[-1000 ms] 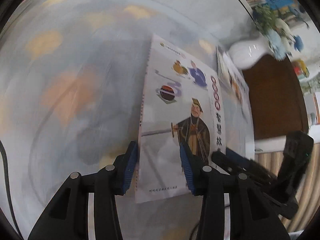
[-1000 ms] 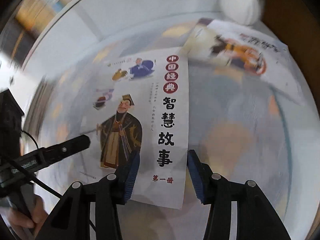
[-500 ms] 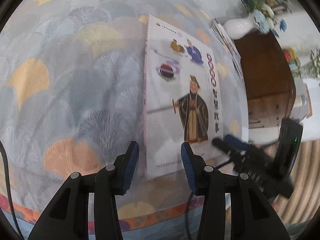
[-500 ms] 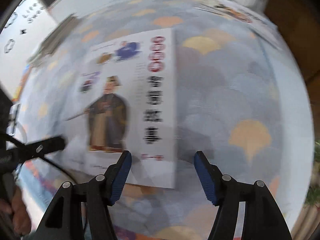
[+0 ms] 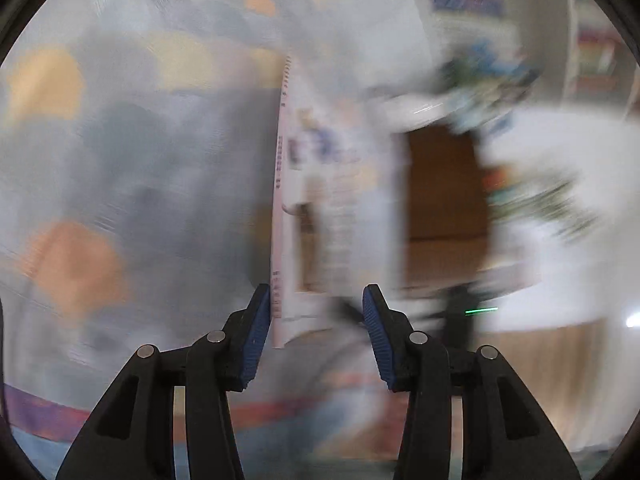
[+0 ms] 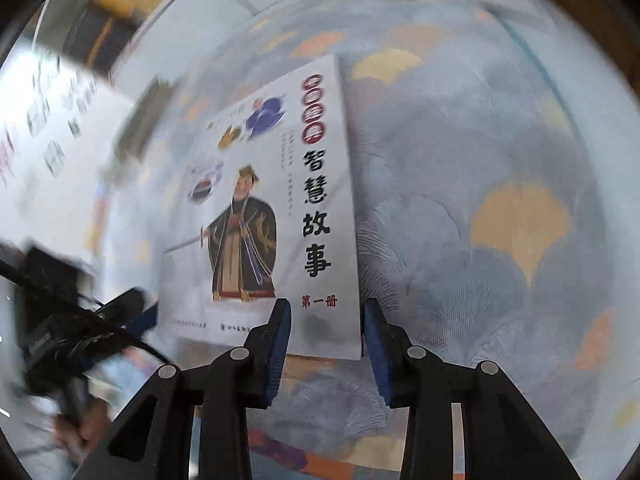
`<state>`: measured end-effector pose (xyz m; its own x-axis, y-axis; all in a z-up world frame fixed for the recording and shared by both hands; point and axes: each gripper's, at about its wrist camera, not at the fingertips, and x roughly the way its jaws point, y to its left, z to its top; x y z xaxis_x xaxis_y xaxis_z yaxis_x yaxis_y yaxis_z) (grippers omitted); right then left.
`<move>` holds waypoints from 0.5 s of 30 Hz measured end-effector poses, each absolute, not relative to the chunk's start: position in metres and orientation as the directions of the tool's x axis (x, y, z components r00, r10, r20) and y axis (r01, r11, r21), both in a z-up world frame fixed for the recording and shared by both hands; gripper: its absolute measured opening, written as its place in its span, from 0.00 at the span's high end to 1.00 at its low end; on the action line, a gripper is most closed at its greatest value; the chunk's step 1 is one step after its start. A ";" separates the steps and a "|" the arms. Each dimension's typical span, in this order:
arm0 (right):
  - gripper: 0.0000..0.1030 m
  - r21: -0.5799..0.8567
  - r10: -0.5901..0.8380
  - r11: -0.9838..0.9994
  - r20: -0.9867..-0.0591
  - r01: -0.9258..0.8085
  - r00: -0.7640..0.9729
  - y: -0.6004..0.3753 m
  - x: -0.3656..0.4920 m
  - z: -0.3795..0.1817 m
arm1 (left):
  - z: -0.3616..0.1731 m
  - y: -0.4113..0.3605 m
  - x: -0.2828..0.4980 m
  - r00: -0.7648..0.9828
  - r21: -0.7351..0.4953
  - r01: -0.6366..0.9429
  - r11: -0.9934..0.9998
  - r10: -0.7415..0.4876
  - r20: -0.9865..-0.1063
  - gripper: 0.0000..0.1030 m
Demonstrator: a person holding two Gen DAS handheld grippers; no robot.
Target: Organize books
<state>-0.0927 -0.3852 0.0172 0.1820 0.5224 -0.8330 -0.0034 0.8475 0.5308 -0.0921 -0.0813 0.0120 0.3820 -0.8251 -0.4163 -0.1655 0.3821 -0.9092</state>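
Note:
A white-covered book (image 6: 256, 208) with a robed figure and black characters lies on the patterned tablecloth (image 6: 500, 160). My right gripper (image 6: 326, 336) hangs over the book's near right corner. Its jaws are closing, with that corner between them and the right pad at the book's edge; I see no pinch on the flat cover. In the blurred left wrist view the same book (image 5: 332, 200) reaches between the open jaws of my left gripper (image 5: 316, 332), the left pad beside the spine. One of the left gripper's fingers (image 6: 128, 300) shows at the book's near left corner.
The table's front edge with an orange and purple border (image 5: 60, 412) runs just below both grippers. A brown wooden cabinet (image 5: 444, 192) and a blurred white vase (image 5: 412, 108) stand beyond the book to the right. A hand (image 6: 80, 432) shows low on the left.
The right jaws widened, then narrowed around the book's near right corner. The left view swung and blurred, and the book's near end now lies between the left jaws.

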 end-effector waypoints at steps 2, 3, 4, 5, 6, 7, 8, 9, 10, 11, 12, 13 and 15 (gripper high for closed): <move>0.64 0.624 0.605 0.778 -0.775 0.069 0.183 -0.405 -0.092 0.009 | 0.016 -0.086 -0.089 0.393 -0.927 -0.153 0.342 -0.840 -0.374 0.59; 0.64 0.641 0.620 0.763 -0.762 0.083 0.186 -0.411 -0.097 0.007 | 0.017 -0.090 -0.086 0.390 -0.914 -0.143 0.380 -0.827 -0.405 0.59; 0.64 0.643 0.622 0.761 -0.760 0.083 0.187 -0.412 -0.098 0.007 | 0.019 -0.096 -0.083 0.386 -0.885 -0.127 0.449 -0.799 -0.461 0.60; 0.64 0.638 0.617 0.767 -0.764 0.075 0.188 -0.412 -0.100 0.008 | 0.018 -0.101 -0.081 0.377 -0.855 -0.124 0.504 -0.773 -0.511 0.64; 0.64 0.618 0.600 0.784 -0.777 0.053 0.190 -0.409 -0.104 0.010 | 0.016 -0.105 -0.078 0.360 -0.829 -0.126 0.544 -0.754 -0.549 0.68; 0.64 0.606 0.589 0.795 -0.785 0.040 0.191 -0.404 -0.104 0.012 | 0.013 -0.109 -0.075 0.341 -0.807 -0.129 0.576 -0.739 -0.581 0.75; 0.64 0.590 0.575 0.807 -0.795 0.023 0.192 -0.399 -0.105 0.013 | 0.009 -0.116 -0.072 0.328 -0.791 -0.128 0.599 -0.727 -0.603 0.77; 0.64 0.575 0.562 0.818 -0.804 0.010 0.194 -0.396 -0.107 0.014 | 0.007 -0.121 -0.070 0.319 -0.778 -0.124 0.616 -0.718 -0.619 0.77; 0.64 0.570 0.558 0.822 -0.807 0.006 0.195 -0.394 -0.106 0.014 | 0.006 -0.125 -0.068 0.311 -0.765 -0.119 0.633 -0.708 -0.634 0.77; 0.64 0.570 0.558 0.822 -0.806 0.006 0.195 -0.392 -0.104 0.013 | 0.006 -0.130 -0.065 0.305 -0.753 -0.106 0.649 -0.700 -0.646 0.77; 0.64 0.577 0.563 0.817 -0.803 0.014 0.195 -0.385 -0.103 0.012 | 0.007 -0.133 -0.064 0.305 -0.753 -0.098 0.650 -0.701 -0.645 0.77; 0.64 0.585 0.571 0.811 -0.798 0.020 0.194 -0.385 -0.101 0.011 | 0.008 -0.136 -0.062 0.304 -0.759 -0.094 0.644 -0.707 -0.638 0.77; 0.65 0.605 0.589 0.795 -0.785 0.039 0.192 -0.387 -0.099 0.007 | 0.011 -0.138 -0.058 0.308 -0.775 -0.087 0.626 -0.723 -0.619 0.77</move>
<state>-0.0991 -0.3872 0.0071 0.1921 0.5886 -0.7853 0.0392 0.7949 0.6054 -0.0582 -0.1380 0.0110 0.3079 -0.7226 -0.6189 -0.0867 0.6264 -0.7746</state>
